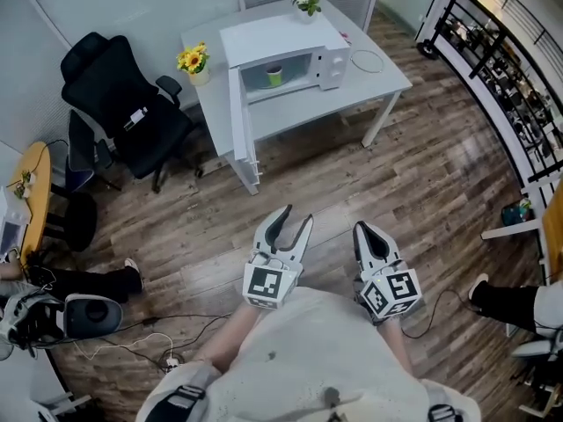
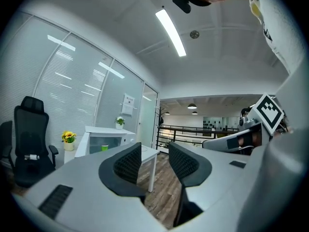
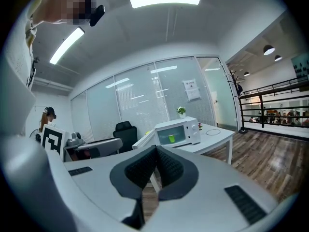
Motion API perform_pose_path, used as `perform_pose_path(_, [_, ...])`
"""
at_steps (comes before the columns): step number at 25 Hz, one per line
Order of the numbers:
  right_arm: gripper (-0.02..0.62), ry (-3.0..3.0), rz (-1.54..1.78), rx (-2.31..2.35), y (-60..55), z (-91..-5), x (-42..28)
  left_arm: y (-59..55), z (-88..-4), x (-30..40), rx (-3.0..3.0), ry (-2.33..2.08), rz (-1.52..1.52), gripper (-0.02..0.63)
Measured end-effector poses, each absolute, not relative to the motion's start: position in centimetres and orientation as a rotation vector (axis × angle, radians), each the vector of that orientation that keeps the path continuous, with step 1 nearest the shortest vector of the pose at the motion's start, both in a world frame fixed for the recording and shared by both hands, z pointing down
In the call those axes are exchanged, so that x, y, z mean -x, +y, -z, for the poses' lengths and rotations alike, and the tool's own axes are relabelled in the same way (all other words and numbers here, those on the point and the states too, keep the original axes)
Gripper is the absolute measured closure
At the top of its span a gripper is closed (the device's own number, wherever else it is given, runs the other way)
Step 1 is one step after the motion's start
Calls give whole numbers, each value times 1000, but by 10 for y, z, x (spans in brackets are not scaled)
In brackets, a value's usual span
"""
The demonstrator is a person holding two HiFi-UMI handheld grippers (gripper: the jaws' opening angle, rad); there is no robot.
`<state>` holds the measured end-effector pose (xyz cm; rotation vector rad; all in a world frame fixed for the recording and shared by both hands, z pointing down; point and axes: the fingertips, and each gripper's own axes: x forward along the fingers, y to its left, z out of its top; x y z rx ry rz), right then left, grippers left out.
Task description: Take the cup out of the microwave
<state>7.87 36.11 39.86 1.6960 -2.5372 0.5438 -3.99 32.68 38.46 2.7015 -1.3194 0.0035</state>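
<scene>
Far ahead of both tools, inside the white microwave [image 1: 290, 55] on the grey table [image 1: 383, 76]: green cup [image 1: 274, 76], upright on the cavity floor, roughly mid-cavity. Stands well apart from either tool, with a long stretch of wooden floor [image 1: 422, 192] between. Microwave door [image 1: 240, 117] swung wide open at the cavity's left, reaching out past the table's front edge.

Left tool [image 1: 297, 215]: held low, pointing toward the table. Jaws apart, with nothing between them, only floor beyond. Shows the cup up and to the left of its left jaw in the left gripper view, small and distant. Right tool [image 1: 363, 228]: just beside the left one, pointing the same way. Jaws closed, pad against pad, gripping nothing. Shows the cup just above and slightly right of the closed tips in the right gripper view, again far off.

Atop the microwave, small white-flowered plant [image 1: 307, 2]. Left of the microwave on the table, pot of yellow flowers [image 1: 193, 61]. Right of it, loop of thin cable [image 1: 368, 60]. Near the table's left end, black office chair [image 1: 123, 104].
</scene>
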Motion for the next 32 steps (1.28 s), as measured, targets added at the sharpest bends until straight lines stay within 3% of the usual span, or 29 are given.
perform_pose_path(20, [588, -2522, -547, -1718, 305, -417, -58, 278, -410, 87, -2663, -1400, -57, 419])
perform_pose_path(32, [588, -2637, -520, -1542, 213, -416, -69, 210, -415, 62, -2594, -1502, -84, 419])
